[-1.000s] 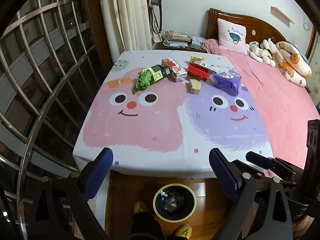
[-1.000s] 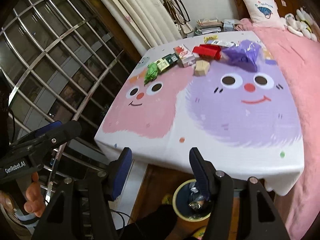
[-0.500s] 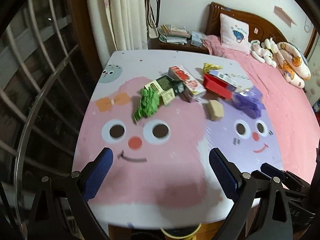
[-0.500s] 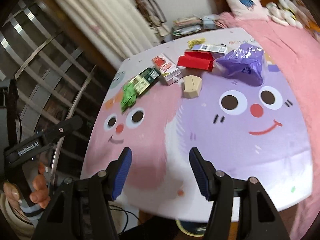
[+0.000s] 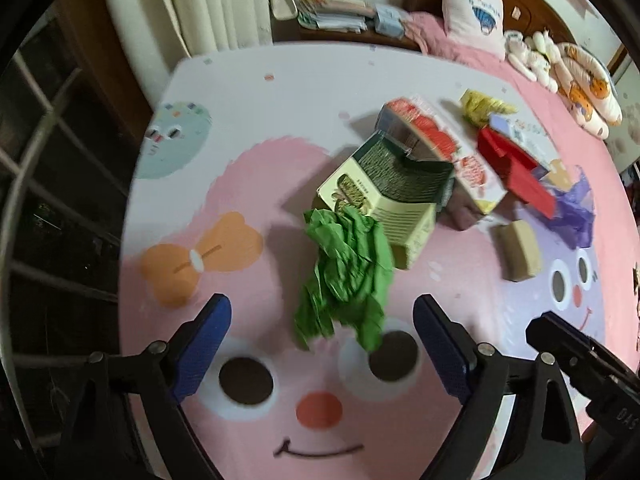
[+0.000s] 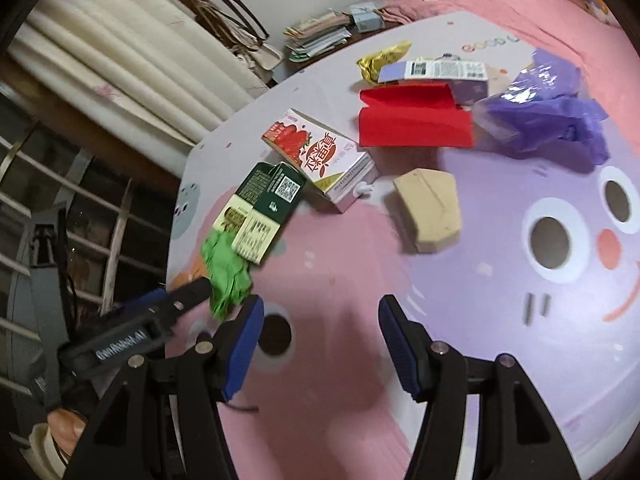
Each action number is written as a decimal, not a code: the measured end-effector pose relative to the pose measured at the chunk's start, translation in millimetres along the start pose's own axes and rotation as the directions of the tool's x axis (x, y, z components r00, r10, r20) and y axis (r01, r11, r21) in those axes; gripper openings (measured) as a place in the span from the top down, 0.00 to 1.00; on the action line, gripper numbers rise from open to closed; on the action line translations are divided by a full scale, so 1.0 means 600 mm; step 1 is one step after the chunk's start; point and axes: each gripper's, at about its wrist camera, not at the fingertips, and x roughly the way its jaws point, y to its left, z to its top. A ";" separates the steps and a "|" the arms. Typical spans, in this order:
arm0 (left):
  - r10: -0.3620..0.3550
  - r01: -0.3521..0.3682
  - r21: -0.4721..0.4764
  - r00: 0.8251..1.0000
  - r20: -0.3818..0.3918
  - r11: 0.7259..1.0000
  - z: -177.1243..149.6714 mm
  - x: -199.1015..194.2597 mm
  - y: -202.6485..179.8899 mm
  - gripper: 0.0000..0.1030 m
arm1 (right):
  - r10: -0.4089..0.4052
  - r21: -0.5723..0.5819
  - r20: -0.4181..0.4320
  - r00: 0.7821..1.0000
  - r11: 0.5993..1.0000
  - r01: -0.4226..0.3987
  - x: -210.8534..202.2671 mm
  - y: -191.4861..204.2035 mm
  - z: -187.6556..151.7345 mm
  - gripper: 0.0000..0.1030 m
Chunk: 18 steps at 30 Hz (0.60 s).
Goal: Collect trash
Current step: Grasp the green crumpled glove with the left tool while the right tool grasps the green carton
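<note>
Trash lies on a cartoon-print table cover. A crumpled green wrapper lies just ahead of my open left gripper, between its blue fingers and slightly beyond the tips. Behind it are a green-and-cream carton, a strawberry carton, a red box, a tan box and a purple bag. My right gripper is open and empty, short of the tan box. The green wrapper lies to its left, beside the left gripper's finger.
A yellow wrapper and a white-and-purple box lie at the back. The table's left edge borders a metal window grille. A nightstand with papers stands behind. The pink bed with plush toys is at right.
Both grippers moved forward over the table toward the trash. The floor bin dropped out of view. The green wrapper now lies between the left fingers' tips.
</note>
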 end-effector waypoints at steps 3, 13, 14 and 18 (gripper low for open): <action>-0.028 0.029 0.002 0.999 -0.047 1.000 0.010 0.037 0.005 0.19 | 0.001 0.021 -0.005 1.000 1.000 -0.001 0.026 0.010 0.014 0.42; -0.137 0.136 -0.020 0.984 -0.111 0.990 0.027 0.090 0.023 0.63 | 0.036 0.079 -0.034 0.999 0.996 -0.033 0.103 0.047 0.068 0.42; -0.145 0.145 -0.016 0.983 -0.111 0.989 0.028 0.089 0.023 0.65 | 0.040 0.088 -0.038 0.998 0.995 -0.037 0.110 0.049 0.073 0.42; -0.137 0.138 0.004 0.986 -0.094 0.990 0.031 0.082 0.027 0.69 | 0.058 0.111 -0.056 0.997 0.993 -0.051 0.134 0.060 0.085 0.42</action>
